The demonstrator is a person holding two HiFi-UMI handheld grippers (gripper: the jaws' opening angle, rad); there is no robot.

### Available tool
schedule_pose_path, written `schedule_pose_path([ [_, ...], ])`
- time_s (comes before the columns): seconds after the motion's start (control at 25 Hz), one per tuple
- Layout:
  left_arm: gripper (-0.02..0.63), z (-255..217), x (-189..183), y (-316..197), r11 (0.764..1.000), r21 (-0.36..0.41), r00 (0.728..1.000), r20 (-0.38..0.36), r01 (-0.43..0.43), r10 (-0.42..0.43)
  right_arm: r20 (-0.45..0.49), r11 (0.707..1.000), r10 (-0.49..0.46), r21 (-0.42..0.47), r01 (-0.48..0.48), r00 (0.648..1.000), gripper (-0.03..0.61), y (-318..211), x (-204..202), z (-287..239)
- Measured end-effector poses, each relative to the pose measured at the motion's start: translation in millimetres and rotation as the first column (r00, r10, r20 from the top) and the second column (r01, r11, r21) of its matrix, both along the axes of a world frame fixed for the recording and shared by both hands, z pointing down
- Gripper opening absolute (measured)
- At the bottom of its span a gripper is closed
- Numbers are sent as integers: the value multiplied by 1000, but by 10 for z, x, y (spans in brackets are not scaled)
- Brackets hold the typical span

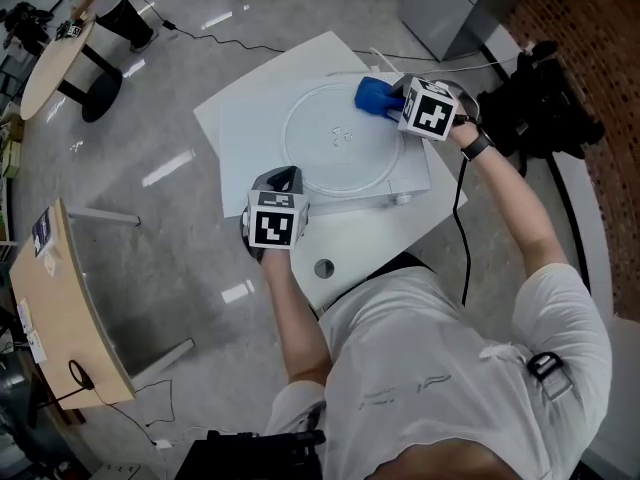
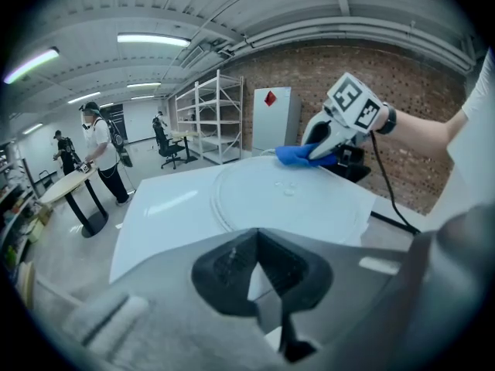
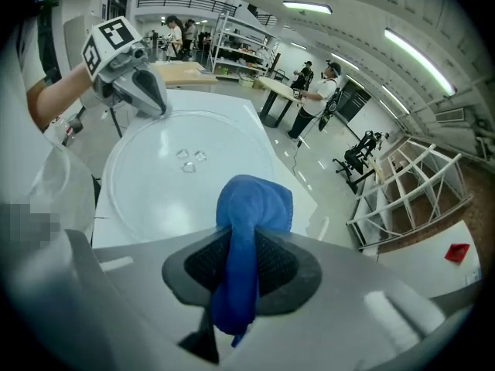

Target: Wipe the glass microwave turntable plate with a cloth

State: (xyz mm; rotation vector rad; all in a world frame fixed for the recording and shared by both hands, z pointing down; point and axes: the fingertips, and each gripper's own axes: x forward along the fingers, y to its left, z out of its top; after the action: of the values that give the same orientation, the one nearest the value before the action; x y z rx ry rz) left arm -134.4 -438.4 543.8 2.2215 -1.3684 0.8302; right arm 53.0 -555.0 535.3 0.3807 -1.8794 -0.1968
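**Cloth at the far rim, plate steadied at the near rim**

The right tool (image 3: pixel 247 242) is clamped on the blue cloth (image 3: pixel 254 203) and holds it on the far right rim of the glass plate (image 1: pixel 335 148), which lies flat on the white worktop (image 1: pixel 250 108). The left tool (image 1: pixel 281 181), jaws closed on nothing visible, sits at the near rim, probably to stop the plate from sliding

- I'm working in a big lab or workshop hall, not a home. There is a bare red brick wall (image 2: pixel 387 76), and long fluorescent strip lights (image 2: pixel 155 39) hang under exposed ceiling pipes.
- The polished grey concrete floor (image 1: pixel 200 68) reflects those lights.
- Around me are open white metal shelving racks (image 2: pixel 207 118), a black office chair (image 2: pixel 166 141) and a round pale wooden table (image 1: pixel 55 63).
- Other people (image 2: pixel 99 149) stand at nearby tables.
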Motion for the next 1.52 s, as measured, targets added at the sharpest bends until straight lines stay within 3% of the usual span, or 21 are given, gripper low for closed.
schedule_pose_path([
  [0.32, 2, -29, 59, 28, 1000, -7, 1000, 8, -6, 6, -15, 994, -80, -71, 78, 997, 81, 965, 173, -3],
  [0.64, 2, -17, 41, 20, 1000, -4, 1000, 10, 9, -9, 77, 955, -238, -161, 248, 968, 83, 1720, -419, 52],
  [0.76, 2, -52, 91, 48, 1000, -19, 1000, -31, 5, -5, 129, 934, -289, -180, 309, 948, 83, 1837, -720, 68],
  [0.96, 2, -57, 129, 53, 999, -38, 999, -47, 12, -14, 180, 903, -359, -181, 390, 916, 83, 1830, -1139, 37],
  [1.12, 2, -56, 141, 60, 999, -50, 998, -65, 15, -18, 95, 891, -436, -97, 444, 895, 81, 1620, -1353, 67],
  [1.4, 2, -85, 19, -18, 998, -53, 997, -56, 45, -48, 24, 834, -550, -36, 550, 835, 83, 1117, -1688, 34],
  [1.52, 2, -54, -14, -21, 997, -66, 997, -48, 50, -53, 13, 835, -550, 28, 550, 835, 83, 800, -1819, 31],
])
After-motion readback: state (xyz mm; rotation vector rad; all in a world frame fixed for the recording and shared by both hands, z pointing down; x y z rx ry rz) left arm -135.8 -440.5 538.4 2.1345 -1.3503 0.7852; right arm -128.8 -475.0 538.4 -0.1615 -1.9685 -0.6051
